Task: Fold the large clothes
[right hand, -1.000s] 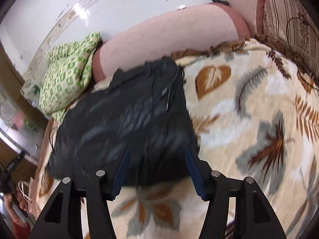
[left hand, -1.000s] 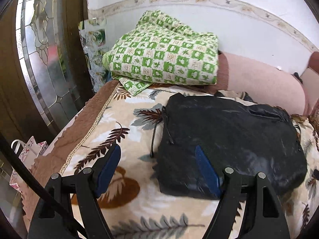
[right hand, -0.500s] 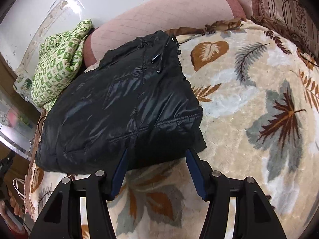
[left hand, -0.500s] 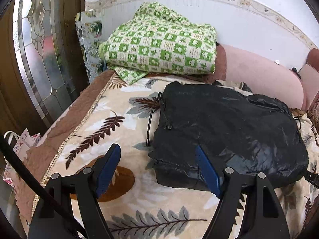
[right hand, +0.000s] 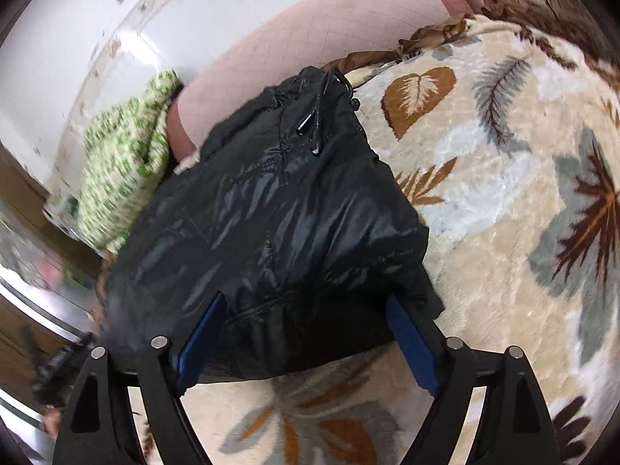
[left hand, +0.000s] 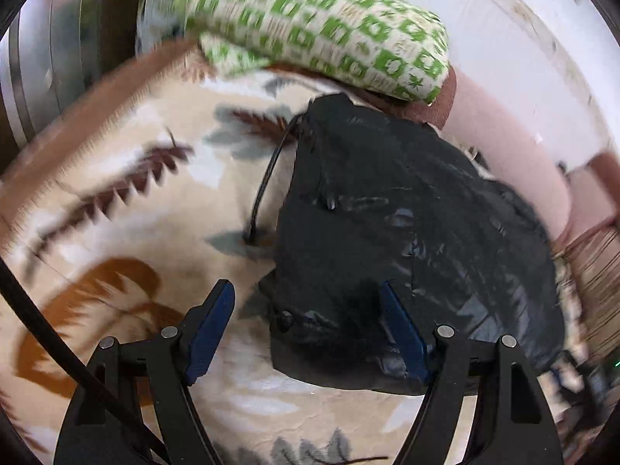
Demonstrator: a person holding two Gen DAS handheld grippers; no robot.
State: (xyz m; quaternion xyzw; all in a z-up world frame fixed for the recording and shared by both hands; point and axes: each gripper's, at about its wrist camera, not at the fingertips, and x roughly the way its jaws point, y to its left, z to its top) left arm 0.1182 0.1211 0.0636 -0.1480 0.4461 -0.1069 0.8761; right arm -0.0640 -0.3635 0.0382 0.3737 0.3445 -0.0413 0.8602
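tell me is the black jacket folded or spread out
Folded. The black jacket lies as a thick compact bundle on the leaf-print blanket, no sleeves spread out, cords on top at the far end.

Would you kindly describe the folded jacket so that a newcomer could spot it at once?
Look at the leaf-patterned blanket over the bed. In front of the pink bolster lies the black jacket, folded into a puffy bundle. It alone is shiny and plain black, unlike the green checked cloth nearby.
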